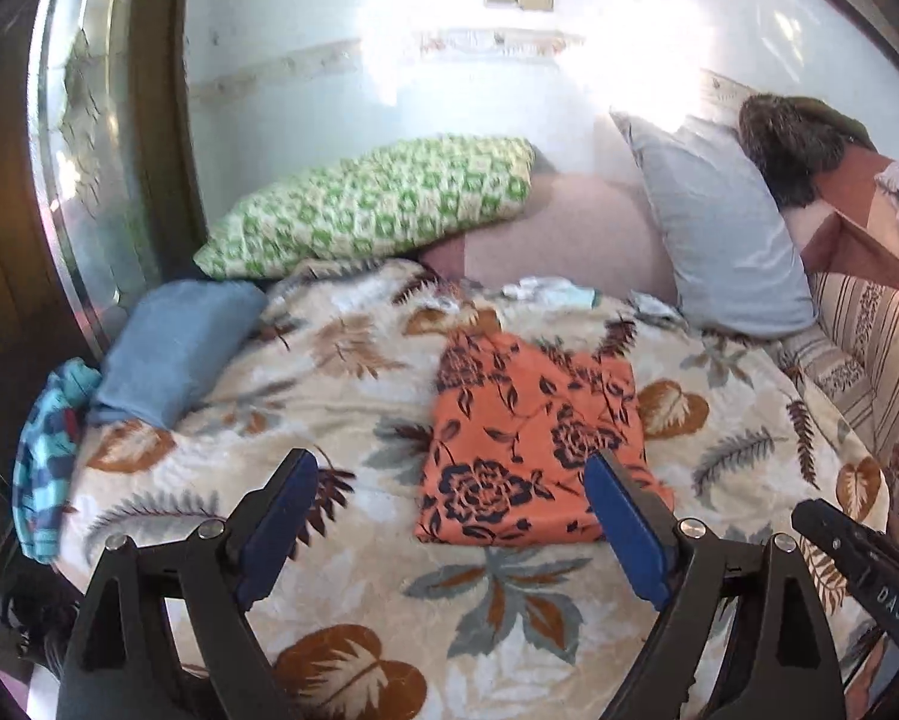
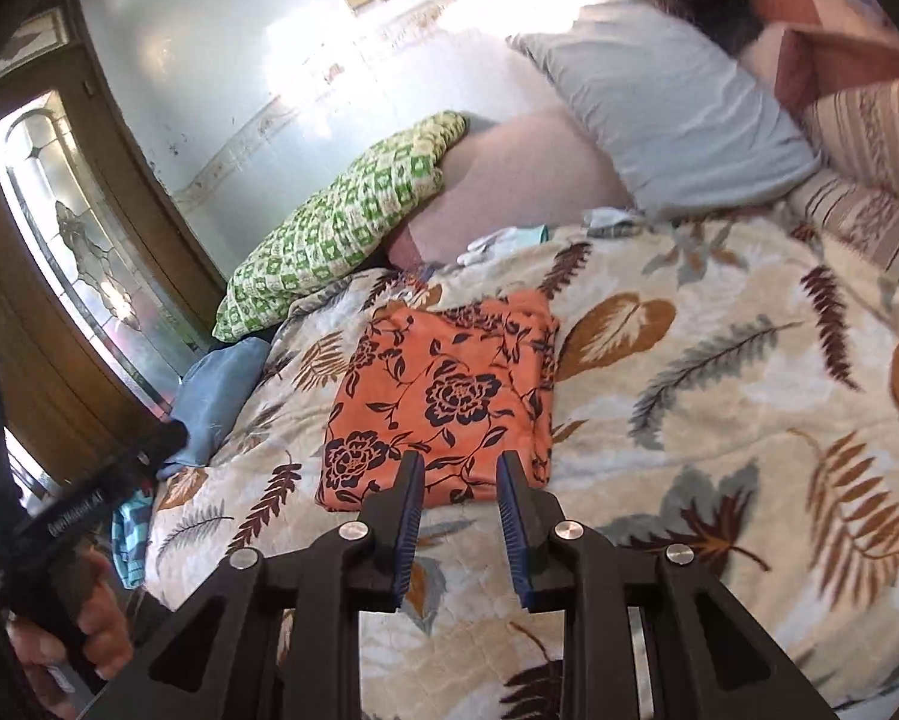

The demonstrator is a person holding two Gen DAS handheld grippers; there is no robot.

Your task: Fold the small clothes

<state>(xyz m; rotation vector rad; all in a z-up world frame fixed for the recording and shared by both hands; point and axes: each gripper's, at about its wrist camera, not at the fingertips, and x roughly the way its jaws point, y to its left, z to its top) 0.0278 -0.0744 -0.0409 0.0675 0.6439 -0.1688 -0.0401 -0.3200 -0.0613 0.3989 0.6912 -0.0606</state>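
Note:
A folded orange garment with dark flowers (image 1: 527, 432) (image 2: 443, 396) lies flat in the middle of the leaf-patterned blanket (image 1: 329, 540) (image 2: 719, 420). My left gripper (image 1: 452, 465) hovers above the garment's near edge with its jaws wide open and nothing between them. My right gripper (image 2: 460, 459) also hangs over that near edge, its blue pads a narrow gap apart and holding nothing. The garment is not touched by either gripper. Part of the right gripper's body (image 1: 857, 558) shows at the lower right of the left wrist view. A hand (image 2: 89, 630) holding the left gripper shows in the right wrist view.
A green patterned pillow (image 1: 371, 204) and a grey pillow (image 1: 719, 228) lean at the back. A folded blue cloth (image 1: 173, 348) and a cyan striped garment (image 1: 47, 456) lie at the left edge. Small pale clothes (image 1: 545, 291) sit behind the garment. A glass-door cabinet (image 2: 77, 252) stands left.

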